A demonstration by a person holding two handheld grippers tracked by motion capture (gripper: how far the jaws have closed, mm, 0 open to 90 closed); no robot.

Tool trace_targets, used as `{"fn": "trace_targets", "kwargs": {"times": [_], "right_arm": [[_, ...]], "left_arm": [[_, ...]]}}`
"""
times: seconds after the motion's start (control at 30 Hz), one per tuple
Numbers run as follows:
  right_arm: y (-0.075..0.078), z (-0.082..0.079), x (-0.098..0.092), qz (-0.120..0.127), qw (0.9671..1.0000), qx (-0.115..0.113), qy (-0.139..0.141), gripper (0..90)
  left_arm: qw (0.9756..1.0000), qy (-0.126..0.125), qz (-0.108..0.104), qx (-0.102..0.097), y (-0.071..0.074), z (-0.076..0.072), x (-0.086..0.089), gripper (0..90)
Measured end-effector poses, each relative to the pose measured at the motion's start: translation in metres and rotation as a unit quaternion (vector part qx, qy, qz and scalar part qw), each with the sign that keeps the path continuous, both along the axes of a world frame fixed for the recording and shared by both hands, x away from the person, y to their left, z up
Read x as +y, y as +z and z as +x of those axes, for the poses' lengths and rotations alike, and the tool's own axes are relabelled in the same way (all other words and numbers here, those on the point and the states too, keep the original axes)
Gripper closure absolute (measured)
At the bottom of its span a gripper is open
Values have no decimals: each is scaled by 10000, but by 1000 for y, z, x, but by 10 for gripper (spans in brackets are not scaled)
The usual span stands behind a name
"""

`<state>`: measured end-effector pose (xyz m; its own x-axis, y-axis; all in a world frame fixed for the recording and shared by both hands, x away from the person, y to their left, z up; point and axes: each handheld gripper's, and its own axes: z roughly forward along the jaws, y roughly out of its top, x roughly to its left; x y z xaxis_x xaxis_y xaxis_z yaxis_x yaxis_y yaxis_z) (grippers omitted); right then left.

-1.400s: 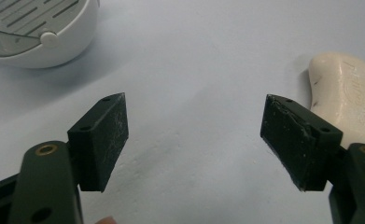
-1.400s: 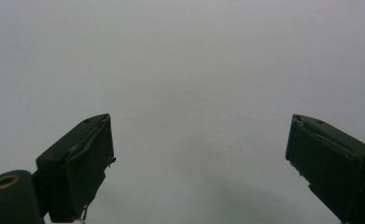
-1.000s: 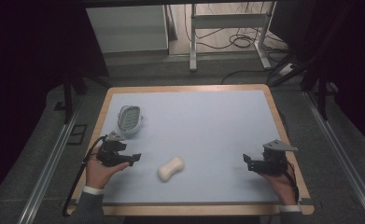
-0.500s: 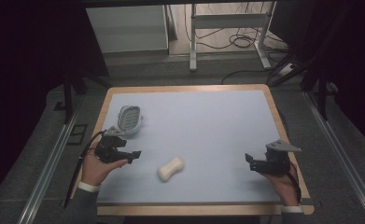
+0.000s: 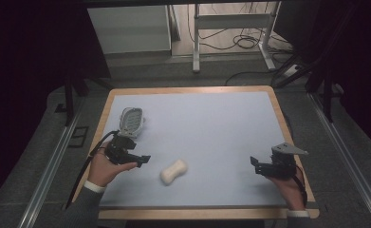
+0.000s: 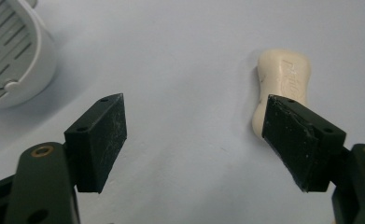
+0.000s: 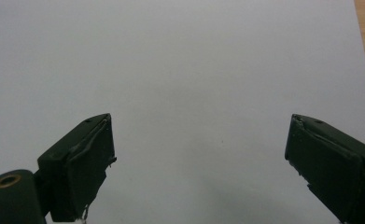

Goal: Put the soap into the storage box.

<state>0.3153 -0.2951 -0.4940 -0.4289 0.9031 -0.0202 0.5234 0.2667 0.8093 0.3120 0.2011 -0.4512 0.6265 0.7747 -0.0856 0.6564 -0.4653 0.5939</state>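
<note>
The counter [image 5: 207,123], a pale blue sheet framed in wood, carries two things, both in its left half. The soap dish [image 5: 131,119], white with a slotted grey insert, sits close to the left edge, about halfway back. The bar of soap [image 5: 174,171], cream and waisted like a peanut, lies flat nearer the front edge, left of centre and well apart from the dish.

The left tongs [image 5: 143,160] hover near the left edge between dish and soap, jaws spread wide and empty; in the left gripper view the soap [image 6: 283,84] lies just beyond the right-hand jaw, off the centre line. The right tongs [image 5: 255,164] hang near the front right corner, jaws likewise wide apart and holding nothing, over bare sheet.

The step in hand looks to be reaching for the soap. To do it well, the left tongs should swing toward the bar until it sits midway between the jaws, come down low, and close across the narrow waist, where the slick surface is least likely to squirt out.
</note>
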Motion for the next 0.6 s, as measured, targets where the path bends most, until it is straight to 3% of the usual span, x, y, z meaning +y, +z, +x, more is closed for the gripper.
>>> {"fn": "trace_targets", "kwargs": {"times": [0.23,0.6], "right_arm": [[-1,0,0,-29,10000,51,-16,81],[-1,0,1,-58,10000,53,-2,81]], "left_arm": [[9993,-259,180,195,-4,2,-20,223],[9978,-500,328,289,-2,3,-41,222]]}}
